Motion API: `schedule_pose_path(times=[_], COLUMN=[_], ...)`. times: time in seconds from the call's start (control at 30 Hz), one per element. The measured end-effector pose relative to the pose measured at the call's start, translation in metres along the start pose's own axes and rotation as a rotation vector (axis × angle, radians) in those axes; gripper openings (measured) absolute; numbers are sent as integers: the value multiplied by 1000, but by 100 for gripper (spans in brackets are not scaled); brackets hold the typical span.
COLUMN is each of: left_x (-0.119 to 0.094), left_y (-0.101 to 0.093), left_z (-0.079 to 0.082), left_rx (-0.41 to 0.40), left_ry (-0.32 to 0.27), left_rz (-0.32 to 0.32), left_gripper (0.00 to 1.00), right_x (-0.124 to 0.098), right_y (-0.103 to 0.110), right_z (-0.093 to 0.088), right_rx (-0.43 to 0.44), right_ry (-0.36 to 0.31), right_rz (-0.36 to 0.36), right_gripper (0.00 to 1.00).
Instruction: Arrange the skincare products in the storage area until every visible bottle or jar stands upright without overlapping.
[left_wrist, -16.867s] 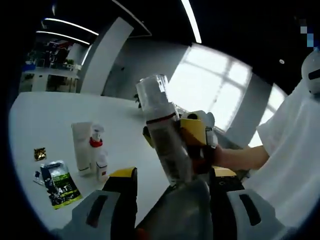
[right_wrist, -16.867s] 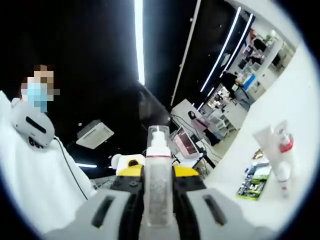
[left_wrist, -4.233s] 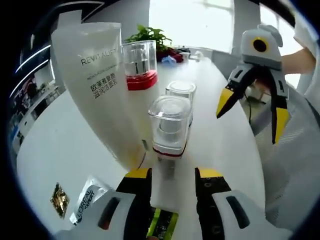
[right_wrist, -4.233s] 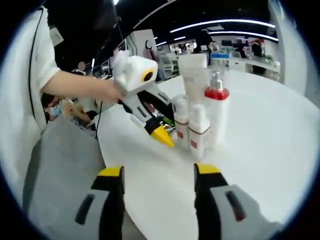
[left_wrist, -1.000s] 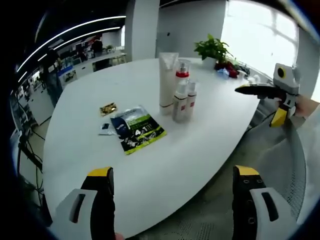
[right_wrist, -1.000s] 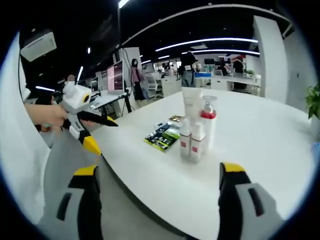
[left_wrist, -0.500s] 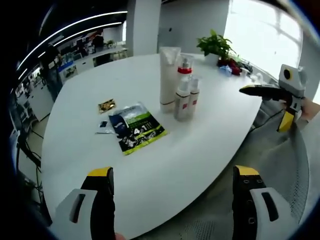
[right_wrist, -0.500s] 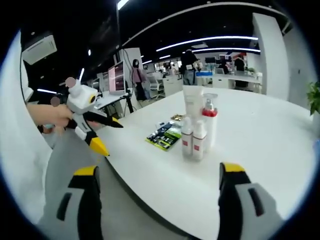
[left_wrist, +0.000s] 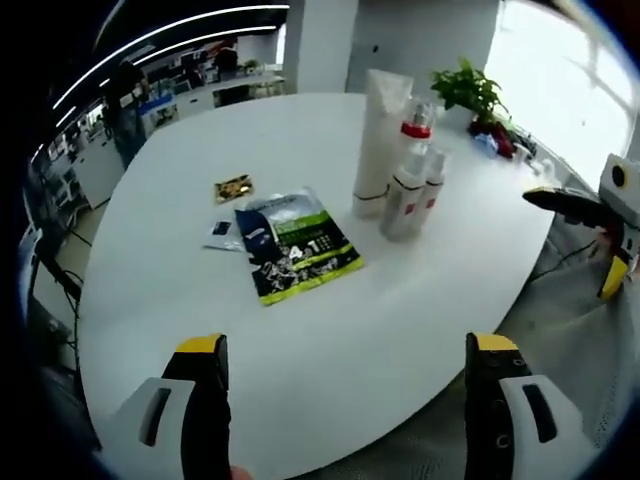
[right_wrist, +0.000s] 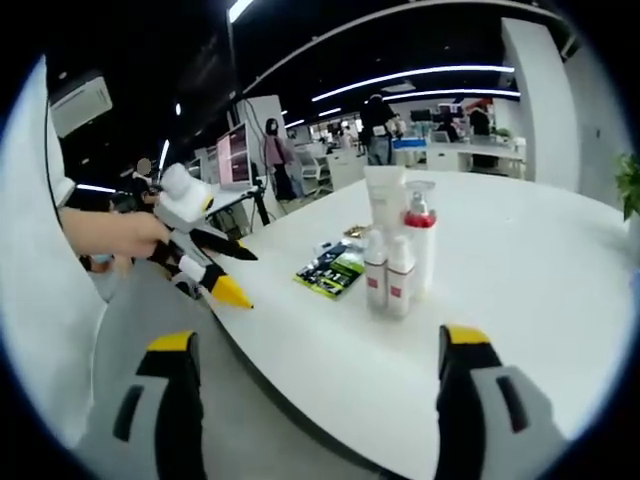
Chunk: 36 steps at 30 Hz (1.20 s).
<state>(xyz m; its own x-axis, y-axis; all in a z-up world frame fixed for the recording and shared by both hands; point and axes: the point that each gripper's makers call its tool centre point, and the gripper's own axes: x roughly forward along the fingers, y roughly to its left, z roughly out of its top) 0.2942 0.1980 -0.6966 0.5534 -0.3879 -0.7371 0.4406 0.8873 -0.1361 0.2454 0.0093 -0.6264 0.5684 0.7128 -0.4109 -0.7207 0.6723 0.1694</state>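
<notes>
The white counter (left_wrist: 200, 300) carries everything, and both tools hang off its edge, holding nothing. The left tool (left_wrist: 345, 400) has its jaws spread wide over the near rim, and the right tool (right_wrist: 315, 400) is likewise spread wide. On the counter's far part the skincare products stand upright in a tight cluster: a tall white tube (left_wrist: 380, 140), just beside it a pump bottle with a red collar (left_wrist: 415, 135), and in front two small white bottles (left_wrist: 405, 200) with red bands, side by side. Near them lies a flat green and black sachet (left_wrist: 298, 245), with a small pale packet (left_wrist: 222, 235) touching its edge and a tiny gold packet (left_wrist: 233, 187) beyond.
</notes>
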Motion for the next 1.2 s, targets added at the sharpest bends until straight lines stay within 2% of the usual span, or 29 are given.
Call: schedule_pose_path(times=[0.43, 0.6, 0.67, 0.8, 0.93, 1.0, 1.2], left_x=[34, 48, 54, 66, 82, 86, 99], left_y=[8, 22, 25, 25, 25, 27, 34], left_z=[9, 17, 22, 31, 36, 43, 55], left_rx=[-54, -83, -82, -94, -111, -139, -152], left_ry=[51, 71, 74, 67, 95, 77, 91], left_rz=[75, 151, 162, 150, 138, 148, 182], left_gripper=[97, 97, 97, 97, 97, 97, 97], right_x=[0, 0, 0, 0, 1, 0, -1], right_y=[-5, -8, -9, -10, -10, -11, -15], right_z=[-2, -2, -3, -4, -6, -6, -6], right_rx=[29, 54, 57, 56, 53, 55, 74], right_ry=[4, 1, 4, 16, 25, 26, 22], right_rz=[-14, -26, -30, -33, -39, -44, -63], right_gripper=[99, 99, 98, 98, 98, 98, 97])
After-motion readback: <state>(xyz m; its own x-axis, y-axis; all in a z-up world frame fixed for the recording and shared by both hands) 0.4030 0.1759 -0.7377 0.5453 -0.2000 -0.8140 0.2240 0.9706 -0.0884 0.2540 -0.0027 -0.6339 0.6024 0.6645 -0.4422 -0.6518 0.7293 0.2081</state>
